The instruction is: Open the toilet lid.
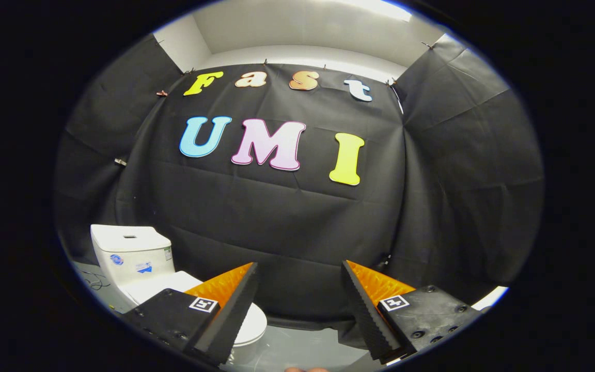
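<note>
**Gripper held apart, away from the toilet**

The gripper (pixel 300 289) hangs in the air with its fingers (pixel 235 310) spread wide and nothing between them. The toilet (pixel 137 268) stands on the pale floor (pixel 302 351) against the black cloth wall, off to the left, partly behind the left finger. Its lid (pixel 248 318) lies down, closed, below the white tank (pixel 129 253).

Bright overhead light; fisheye-curved edges
</note>
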Action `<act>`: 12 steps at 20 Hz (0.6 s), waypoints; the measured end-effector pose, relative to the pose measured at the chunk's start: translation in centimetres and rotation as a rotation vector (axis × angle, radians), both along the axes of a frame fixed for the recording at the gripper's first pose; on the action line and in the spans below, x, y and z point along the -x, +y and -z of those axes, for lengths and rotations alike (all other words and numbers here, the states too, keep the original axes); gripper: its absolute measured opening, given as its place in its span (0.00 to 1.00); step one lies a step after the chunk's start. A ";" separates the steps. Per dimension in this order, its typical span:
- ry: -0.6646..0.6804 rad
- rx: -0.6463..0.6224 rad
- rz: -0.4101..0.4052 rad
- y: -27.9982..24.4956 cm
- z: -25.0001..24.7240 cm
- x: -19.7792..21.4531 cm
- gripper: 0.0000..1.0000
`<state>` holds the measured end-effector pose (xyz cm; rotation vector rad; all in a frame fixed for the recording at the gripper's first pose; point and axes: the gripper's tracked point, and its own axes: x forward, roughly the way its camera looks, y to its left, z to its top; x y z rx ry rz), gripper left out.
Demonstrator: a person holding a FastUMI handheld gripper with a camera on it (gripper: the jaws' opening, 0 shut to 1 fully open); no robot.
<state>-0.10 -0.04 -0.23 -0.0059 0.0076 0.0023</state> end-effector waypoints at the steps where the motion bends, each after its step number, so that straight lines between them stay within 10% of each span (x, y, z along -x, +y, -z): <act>1: 0.000 0.001 0.000 0.0 -0.1 0.1 0.98; 12: 0.076 -0.123 0.014 0.0 0.6 -3.0 0.97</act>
